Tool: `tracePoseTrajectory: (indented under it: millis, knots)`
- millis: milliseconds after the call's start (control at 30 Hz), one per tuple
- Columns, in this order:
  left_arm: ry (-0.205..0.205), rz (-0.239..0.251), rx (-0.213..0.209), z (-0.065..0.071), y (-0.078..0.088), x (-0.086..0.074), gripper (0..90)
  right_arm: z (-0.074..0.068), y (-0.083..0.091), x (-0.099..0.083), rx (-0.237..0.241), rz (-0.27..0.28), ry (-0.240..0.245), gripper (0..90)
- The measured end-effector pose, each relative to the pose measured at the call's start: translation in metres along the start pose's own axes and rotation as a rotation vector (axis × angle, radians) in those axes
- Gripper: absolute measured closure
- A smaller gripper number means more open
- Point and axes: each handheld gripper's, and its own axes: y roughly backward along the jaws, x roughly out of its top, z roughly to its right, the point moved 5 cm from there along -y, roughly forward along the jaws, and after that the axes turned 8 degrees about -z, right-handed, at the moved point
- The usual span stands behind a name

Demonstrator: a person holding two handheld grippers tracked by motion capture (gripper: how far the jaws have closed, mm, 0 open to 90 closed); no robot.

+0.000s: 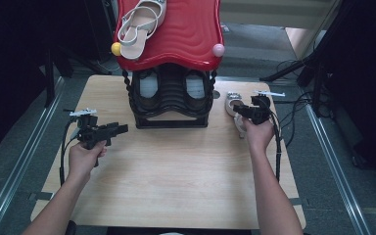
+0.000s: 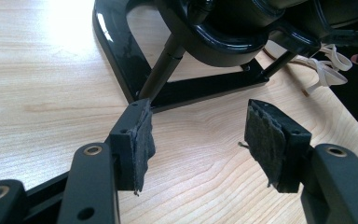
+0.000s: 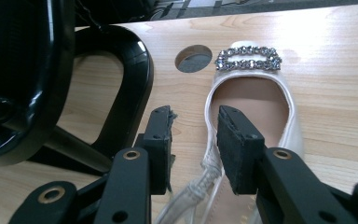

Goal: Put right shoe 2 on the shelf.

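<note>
A pale sandal with a rhinestone buckle lies on the wooden table, right of a shoe rack. My right gripper is open and low over the sandal's heel end, with the braided strap lying in the gap between the jaws. In the high view this gripper sits at the sandal. A matching sandal rests on the rack's red top shelf. My left gripper is open and holds nothing, pointing at the rack's black base from the left.
The rack has a black lower tier with two pale shapes inside and yellow and pink knobs at its corners. A round hole is in the table beside the sandal's toe. Cables trail off the table's right edge.
</note>
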Motion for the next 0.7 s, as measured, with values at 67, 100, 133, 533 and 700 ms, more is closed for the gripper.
tracePoseTrajectory:
  millis: [67,100,133,533,700]
  knots:
    - [0.004,-0.002,-0.002,0.000,0.000,0.000,41.9,0.001,-0.004,-0.001,-0.009,-0.007,-0.003,66.7]
    - [0.005,-0.001,-0.001,-0.001,0.000,0.000,41.9,0.001,-0.007,-0.001,-0.015,-0.012,-0.007,66.9]
    - [0.004,-0.001,-0.002,-0.001,0.000,0.000,41.9,0.002,-0.009,-0.001,-0.015,-0.013,-0.004,67.0]
    - [-0.002,-0.013,-0.008,0.001,-0.002,-0.001,41.6,0.005,-0.029,-0.008,-0.053,-0.049,-0.022,73.1]
    - [0.003,-0.011,-0.009,0.000,-0.002,-0.001,41.8,0.004,-0.031,-0.008,-0.067,-0.055,-0.010,77.8]
